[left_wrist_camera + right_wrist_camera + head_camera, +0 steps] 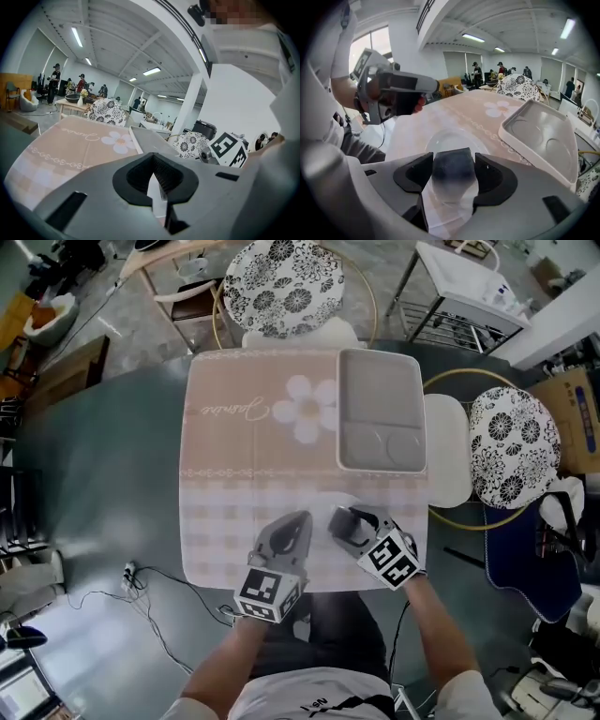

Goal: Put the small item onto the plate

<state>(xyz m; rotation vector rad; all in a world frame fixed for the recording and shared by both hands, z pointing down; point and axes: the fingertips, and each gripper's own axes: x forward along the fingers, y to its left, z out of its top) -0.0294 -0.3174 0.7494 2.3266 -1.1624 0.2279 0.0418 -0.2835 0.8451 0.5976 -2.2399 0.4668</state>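
My right gripper (pixel 453 178) is shut on a small dark bluish block (pixel 451 165) held between its pads. Just beyond and beneath it lies a clear glass plate (pixel 451 138) on the pink mat; in the head view the plate (pixel 325 503) shows only faintly, in front of the right gripper (pixel 339 519). My left gripper (pixel 296 521) hovers beside it over the mat's near part, its jaws shut with nothing between them (pixel 154 180). In the right gripper view the left gripper (pixel 401 89) hangs at the left, apart from the plate.
A white compartment tray (pixel 380 409) sits at the mat's far right (pixel 543 136). The pink mat with a flower print (pixel 253 474) covers the grey table (pixel 103 474). Patterned chairs (pixel 511 442) stand around it, and cables (pixel 141 582) trail at the near left.
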